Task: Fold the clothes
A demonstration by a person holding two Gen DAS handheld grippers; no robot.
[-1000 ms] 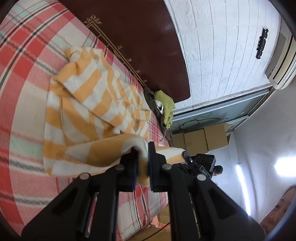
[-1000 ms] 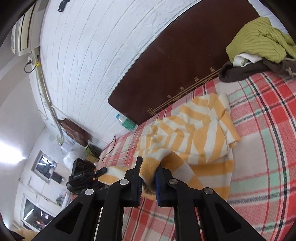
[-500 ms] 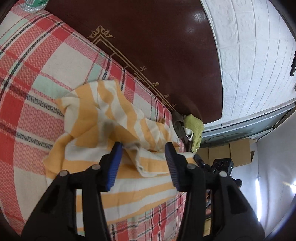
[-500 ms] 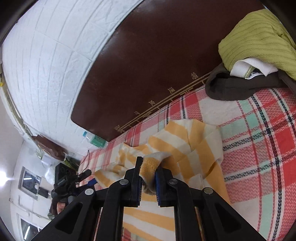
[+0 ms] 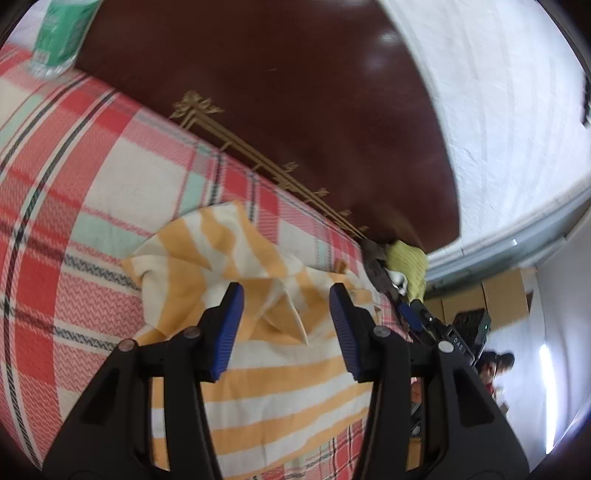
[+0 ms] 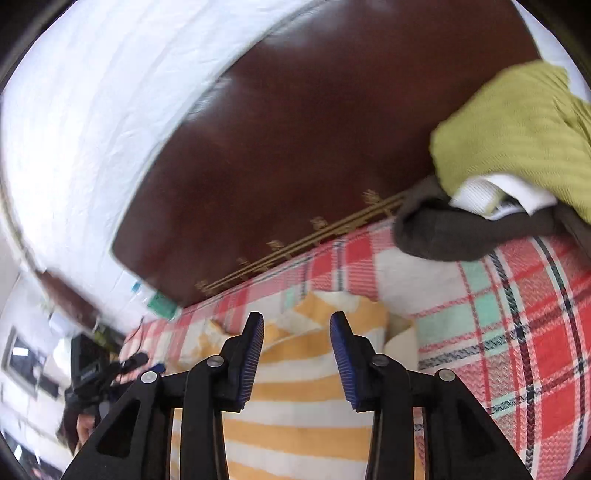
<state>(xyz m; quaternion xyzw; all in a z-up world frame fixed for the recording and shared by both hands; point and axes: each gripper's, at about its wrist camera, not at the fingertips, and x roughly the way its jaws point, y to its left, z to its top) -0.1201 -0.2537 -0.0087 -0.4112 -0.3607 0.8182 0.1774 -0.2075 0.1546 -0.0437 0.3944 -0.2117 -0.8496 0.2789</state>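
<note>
An orange-and-cream striped knit garment (image 5: 266,373) is lying on a bed covered by a red, cream and mint plaid blanket (image 5: 66,206), its far end bunched and folded over itself near a glossy dark brown headboard with gold trim (image 5: 295,110).

The left gripper (image 5: 286,328) is hovering just above the garment with its blue-padded fingers (image 5: 227,330) spread wide, holding nothing. The right gripper (image 6: 297,356) is likewise sitting over the striped cloth (seen here from the other side), its ribbed blue fingers (image 6: 343,358) standing well apart and gripping nothing.

In the right wrist view, a heap of other clothes is resting against the headboard to the right: a yellow-green ribbed knit top (image 6: 524,133) lying over a white piece (image 6: 491,194) and a dark brown garment (image 6: 450,232), well apart from the striped one. A clear plastic bottle with a green label (image 5: 59,33) is standing at the bed's far left corner. The views are slightly blurred.
</note>
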